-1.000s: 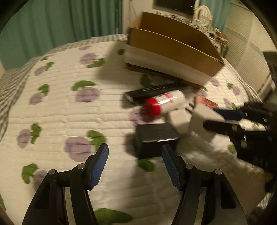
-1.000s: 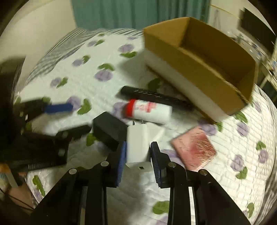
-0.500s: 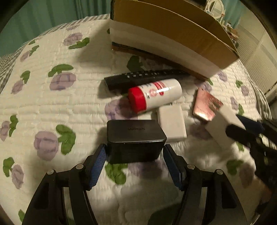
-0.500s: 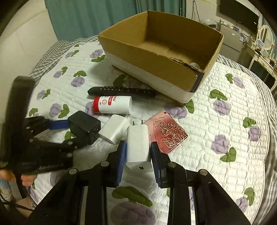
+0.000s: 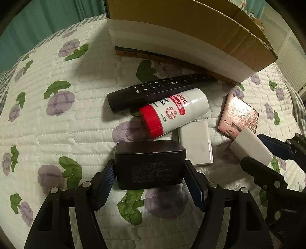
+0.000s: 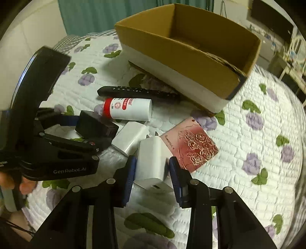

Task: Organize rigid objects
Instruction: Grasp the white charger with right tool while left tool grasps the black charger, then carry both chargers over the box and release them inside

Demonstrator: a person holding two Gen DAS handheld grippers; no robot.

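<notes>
My left gripper (image 5: 150, 172) is shut on a black power adapter (image 5: 150, 164), held just above the quilt; it also shows in the right wrist view (image 6: 95, 126). My right gripper (image 6: 153, 170) is shut on a white charger (image 6: 153, 162), also seen in the left wrist view (image 5: 250, 147). On the quilt lie a black remote (image 5: 158, 90), a white bottle with a red cap (image 5: 172, 113), a second white charger (image 5: 196, 145) and a pink rose-patterned card (image 6: 193, 147). An open cardboard box (image 6: 187, 47) stands behind them.
The floral quilt (image 5: 57, 124) covers the bed, with open room to the left and front. Teal curtains (image 6: 107, 17) hang behind. Furniture stands off the bed at the far right (image 6: 290, 57).
My left gripper closed on the black adapter and lifted its near end. My right gripper, still holding the white charger, moved lower and closer to the objects.
</notes>
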